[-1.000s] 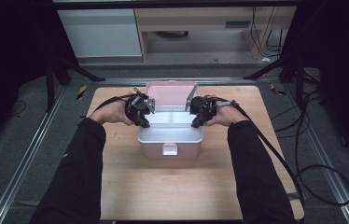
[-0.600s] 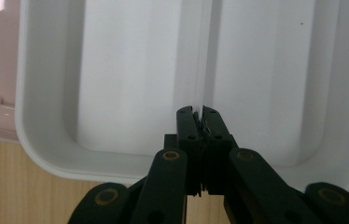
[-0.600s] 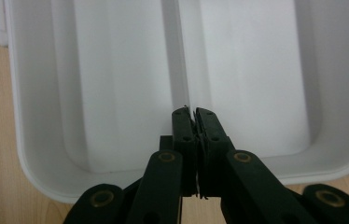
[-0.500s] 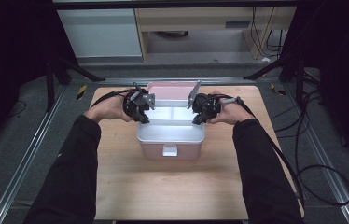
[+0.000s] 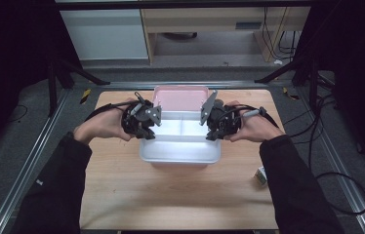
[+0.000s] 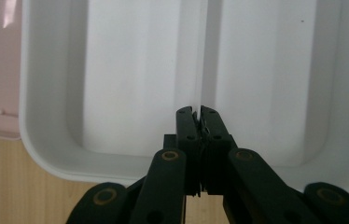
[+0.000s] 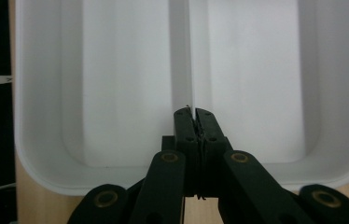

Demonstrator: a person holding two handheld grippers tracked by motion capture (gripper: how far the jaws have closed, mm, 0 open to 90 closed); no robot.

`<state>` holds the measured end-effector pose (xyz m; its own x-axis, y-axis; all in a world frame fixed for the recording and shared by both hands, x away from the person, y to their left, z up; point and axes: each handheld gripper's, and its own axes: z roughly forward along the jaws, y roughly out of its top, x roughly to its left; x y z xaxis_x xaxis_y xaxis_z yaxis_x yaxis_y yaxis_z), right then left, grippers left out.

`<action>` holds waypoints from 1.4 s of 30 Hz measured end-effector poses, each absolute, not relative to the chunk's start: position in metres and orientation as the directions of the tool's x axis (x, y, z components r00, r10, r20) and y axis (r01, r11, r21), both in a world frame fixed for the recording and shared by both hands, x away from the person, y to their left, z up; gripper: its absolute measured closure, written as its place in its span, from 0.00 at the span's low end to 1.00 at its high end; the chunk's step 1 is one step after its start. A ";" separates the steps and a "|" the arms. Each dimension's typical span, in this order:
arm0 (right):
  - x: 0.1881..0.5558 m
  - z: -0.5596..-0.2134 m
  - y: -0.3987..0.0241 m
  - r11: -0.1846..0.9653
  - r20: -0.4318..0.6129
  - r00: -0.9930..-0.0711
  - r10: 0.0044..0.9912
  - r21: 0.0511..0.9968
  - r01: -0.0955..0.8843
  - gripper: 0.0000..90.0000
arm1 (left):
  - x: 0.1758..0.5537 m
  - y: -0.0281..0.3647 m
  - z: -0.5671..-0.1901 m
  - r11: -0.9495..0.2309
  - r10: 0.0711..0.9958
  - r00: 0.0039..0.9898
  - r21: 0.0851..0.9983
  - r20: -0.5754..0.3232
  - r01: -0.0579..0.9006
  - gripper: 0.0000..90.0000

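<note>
Presently, nearest the person, 1 wooden table (image 5: 171, 200) is seen, with 1 small pale block (image 5: 261, 176) lying near its right edge, well apart from the work.

Beyond it, 1 white tray (image 5: 180, 152) with 2 empty compartments is held between both hands above the middle of the table. Compared with a second ago, it is shown larger and higher, and the front clasp seen then is now covered. From this it is judged that the tray has been lifted and that it is being taken out of its box.

2 grippers are counted. The left gripper (image 6: 198, 112) is pressed together on one end of the tray's divider (image 6: 203, 56). The right gripper (image 7: 192, 112) is pinched on the other end in the same way. Almost no gap is left between either pair of jaws.

Farthest off, 1 pink lid (image 5: 180, 97) lies open just behind the tray, where it was before.
</note>
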<state>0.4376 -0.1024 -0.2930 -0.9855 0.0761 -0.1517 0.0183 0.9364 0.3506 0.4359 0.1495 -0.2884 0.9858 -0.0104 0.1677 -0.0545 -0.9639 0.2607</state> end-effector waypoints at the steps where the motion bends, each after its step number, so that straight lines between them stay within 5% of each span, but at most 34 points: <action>1: 0.430 -0.292 -0.102 0.938 -0.150 -0.986 0.066 0.345 0.010 1.00 | 0.430 0.149 -0.289 -0.964 -0.011 0.986 0.259 0.165 -0.054 0.97; 22: 0.342 -0.350 -0.100 0.929 -0.049 -0.999 0.009 0.369 -0.009 1.00 | 0.335 0.151 -0.339 -0.972 0.018 0.999 0.236 0.051 0.005 0.98; 42: 0.351 -0.455 -0.101 0.938 -0.018 -0.999 0.048 0.344 0.039 0.98 | 0.355 0.145 -0.447 -0.976 0.016 1.000 0.216 -0.020 0.020 0.99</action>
<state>0.3514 -0.1007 -0.4547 -0.9987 0.0482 -0.0181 0.0390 0.9380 0.3445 0.3546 0.1448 -0.4471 0.9997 0.0164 -0.0196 0.0203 -0.9762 0.2160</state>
